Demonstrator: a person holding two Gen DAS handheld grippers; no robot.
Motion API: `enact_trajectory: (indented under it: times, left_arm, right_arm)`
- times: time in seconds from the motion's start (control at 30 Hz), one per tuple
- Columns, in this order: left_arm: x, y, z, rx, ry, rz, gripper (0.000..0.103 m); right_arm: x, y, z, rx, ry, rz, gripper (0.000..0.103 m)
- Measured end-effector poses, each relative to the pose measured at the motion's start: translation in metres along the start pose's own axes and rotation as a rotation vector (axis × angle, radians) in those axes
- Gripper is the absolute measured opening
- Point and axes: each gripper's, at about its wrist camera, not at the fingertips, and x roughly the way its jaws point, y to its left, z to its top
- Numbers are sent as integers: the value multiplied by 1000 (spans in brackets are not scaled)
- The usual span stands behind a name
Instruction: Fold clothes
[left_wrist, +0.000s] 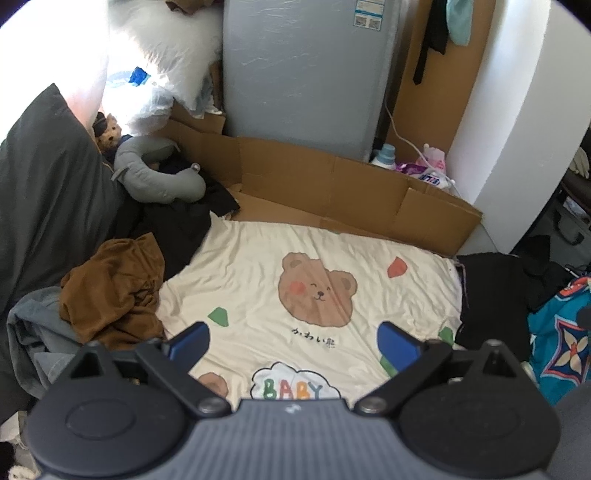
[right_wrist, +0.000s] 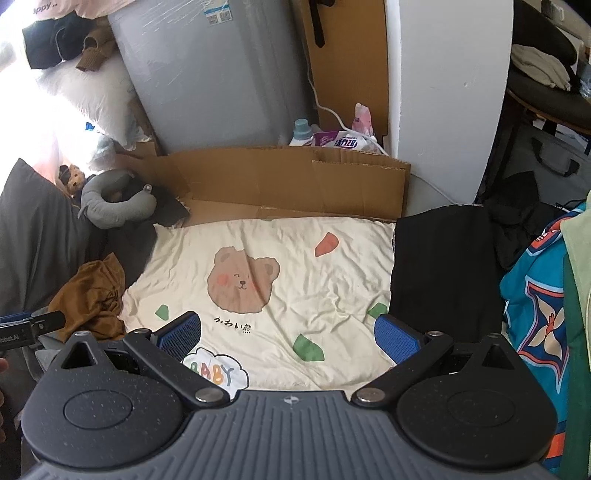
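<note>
Nearest, the left gripper (left_wrist: 293, 341) and right gripper (right_wrist: 288, 332) are both hovering with fingers spread wide, grasping nothing, over the cream bear-print sheet (left_wrist: 258, 280). At nine o'clock a crumpled brown garment (left_wrist: 110, 288) is lying; at three o'clock a black garment (right_wrist: 439, 266) is resting flat. Cardboard (right_wrist: 280, 177) is standing at twelve.

Home bedroom: bear sheet (left_wrist: 332, 266), pillows (left_wrist: 48, 177), clothes piles (left_wrist: 114, 288).

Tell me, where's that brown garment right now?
The brown garment lies crumpled at the left edge of the bear sheet in both views, beside the dark pillow and in front of the grey neck pillow.
</note>
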Motion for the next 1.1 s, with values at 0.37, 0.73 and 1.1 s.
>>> enact_trajectory:
  times: [0.37, 0.73, 1.1]
  left_arm:
    - [1, 13, 6, -2, 1, -20, 99]
    - [11, 18, 10, -2, -2, -45, 99]
    - [26, 35, 24, -5, -27, -24, 99]
  right_arm:
    - [3, -2, -1, 6, 0, -14, 103]
    - [17, -8, -1, 21, -12, 2, 103]
    - [34, -19, 4, 72, -74, -16, 103]
